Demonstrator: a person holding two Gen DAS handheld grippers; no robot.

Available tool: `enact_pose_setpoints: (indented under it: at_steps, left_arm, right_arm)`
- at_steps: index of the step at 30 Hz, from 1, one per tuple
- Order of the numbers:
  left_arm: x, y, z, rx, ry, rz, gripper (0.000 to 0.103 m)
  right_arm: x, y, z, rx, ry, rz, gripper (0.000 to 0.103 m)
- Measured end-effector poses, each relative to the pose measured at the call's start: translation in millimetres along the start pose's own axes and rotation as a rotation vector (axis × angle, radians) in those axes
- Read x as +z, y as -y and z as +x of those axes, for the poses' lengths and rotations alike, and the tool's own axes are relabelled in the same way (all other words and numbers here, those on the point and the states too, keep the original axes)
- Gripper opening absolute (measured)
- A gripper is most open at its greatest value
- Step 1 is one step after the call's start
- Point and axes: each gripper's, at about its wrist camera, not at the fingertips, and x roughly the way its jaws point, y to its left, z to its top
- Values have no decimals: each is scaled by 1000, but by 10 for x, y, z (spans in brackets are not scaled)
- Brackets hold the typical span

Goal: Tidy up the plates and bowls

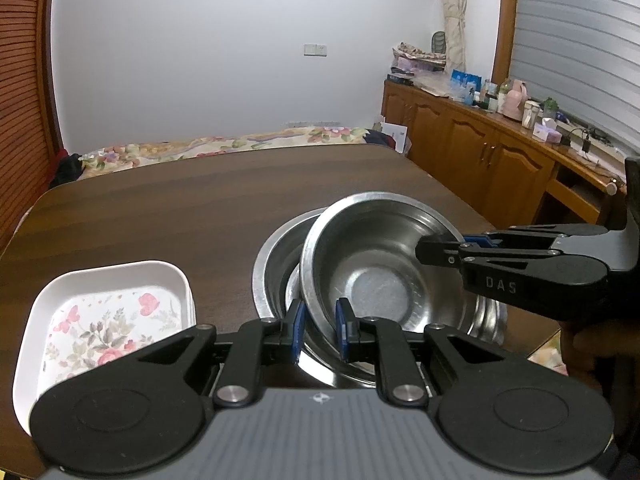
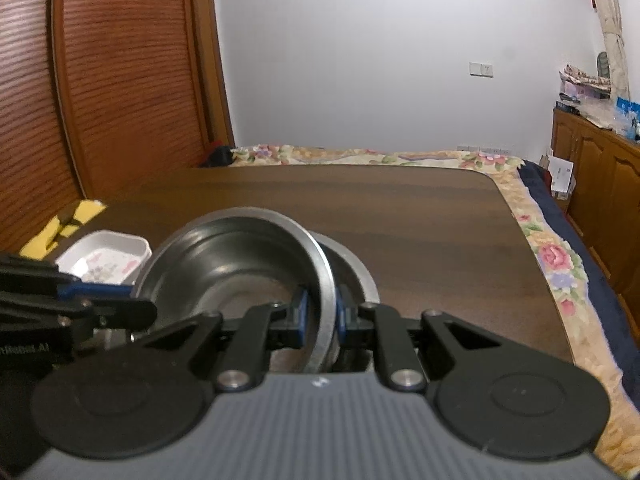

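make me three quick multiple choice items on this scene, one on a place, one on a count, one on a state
1. Where is the flowered tray?
A. left of the bowls
B. inside a bowl
C. on the bed

2. How many metal bowls are there?
A. one
B. two
C. four

3. How does the upper bowl sit?
A. upside down
B. flat on the table
C. tilted in the lower bowl

Answers: 1 A, it lies on the table left of them. 2 B, one inside another. 3 C, the left tool and right tool pinch its rim.
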Motion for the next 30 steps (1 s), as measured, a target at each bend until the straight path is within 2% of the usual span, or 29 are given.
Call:
enact_pose_setpoints:
  at_steps: [11,21,30]
  left_arm:
    - [-18,-7,-116,8,38,-21,19]
    - [-57,-18,-234,34,71,-25,19]
    - [-110,-36,-242,61,91,-30,19]
  right_arm:
    - [7,-66,13,-26,-5,-71,15]
    - [11,-91,28,-32,-3,-65,14]
    - [25,-38,-119,-19,70,-47,15]
